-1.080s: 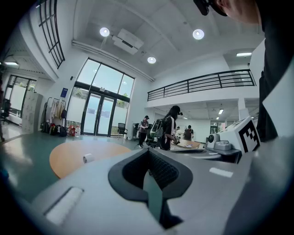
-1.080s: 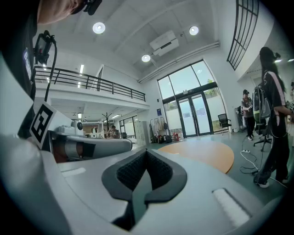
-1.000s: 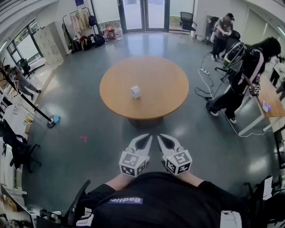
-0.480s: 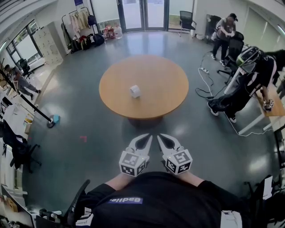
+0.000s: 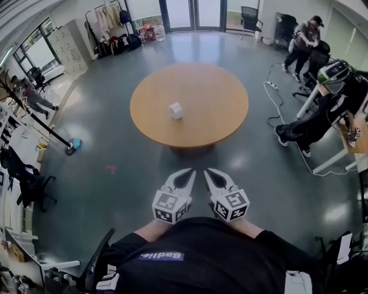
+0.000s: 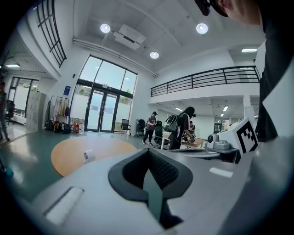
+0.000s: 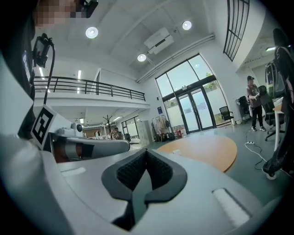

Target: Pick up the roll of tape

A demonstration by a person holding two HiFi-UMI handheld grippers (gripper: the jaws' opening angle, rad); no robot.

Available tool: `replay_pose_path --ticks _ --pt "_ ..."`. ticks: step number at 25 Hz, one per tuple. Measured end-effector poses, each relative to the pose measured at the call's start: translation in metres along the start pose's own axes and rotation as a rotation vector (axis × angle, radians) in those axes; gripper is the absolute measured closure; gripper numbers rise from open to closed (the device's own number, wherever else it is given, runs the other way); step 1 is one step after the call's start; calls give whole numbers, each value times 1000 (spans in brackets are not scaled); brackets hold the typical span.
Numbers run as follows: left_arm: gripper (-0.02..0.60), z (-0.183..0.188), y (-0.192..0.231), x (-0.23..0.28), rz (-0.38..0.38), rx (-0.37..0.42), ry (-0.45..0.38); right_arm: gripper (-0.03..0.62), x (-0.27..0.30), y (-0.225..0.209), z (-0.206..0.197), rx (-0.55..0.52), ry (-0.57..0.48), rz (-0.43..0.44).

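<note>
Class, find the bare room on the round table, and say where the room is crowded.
The table is bare all around the tape roll near its middle, out to the rim. Crowded: the floor at right, with people and a desk.

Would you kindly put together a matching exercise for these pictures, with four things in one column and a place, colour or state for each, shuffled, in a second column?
Column one:
1. roll of tape
2. round table
3. left hand-held gripper
4. black chair

Column two:
A. beside the glass doors at the far end of the room
B. shut and empty, over the floor short of the table
C. orange-brown top
D. white, lying on the table

Pairs: 1-D, 2-C, 3-B, 4-A.
</note>
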State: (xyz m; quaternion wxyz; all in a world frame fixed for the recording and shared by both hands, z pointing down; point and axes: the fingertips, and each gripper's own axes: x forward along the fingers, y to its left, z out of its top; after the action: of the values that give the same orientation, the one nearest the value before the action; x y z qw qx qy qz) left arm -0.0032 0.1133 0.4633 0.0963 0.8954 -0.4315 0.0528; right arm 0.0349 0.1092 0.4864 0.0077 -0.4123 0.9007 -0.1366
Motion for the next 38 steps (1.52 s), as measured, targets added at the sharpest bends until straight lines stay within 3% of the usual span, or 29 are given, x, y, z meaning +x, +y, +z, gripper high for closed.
replay_pose_path --ticks 12,20,28,38 --pt "571 4 -30 59 92 -3 11 591 -18 -72 9 31 5 66" --pt "571 6 -6 82 115 -24 7 591 7 -92 7 32 34 83" --pt "571 13 63 122 64 -49 -22 591 71 -124 13 7 52 3" --pt "571 54 209 153 23 -78 -51 591 206 -123 45 -28 74 -61"
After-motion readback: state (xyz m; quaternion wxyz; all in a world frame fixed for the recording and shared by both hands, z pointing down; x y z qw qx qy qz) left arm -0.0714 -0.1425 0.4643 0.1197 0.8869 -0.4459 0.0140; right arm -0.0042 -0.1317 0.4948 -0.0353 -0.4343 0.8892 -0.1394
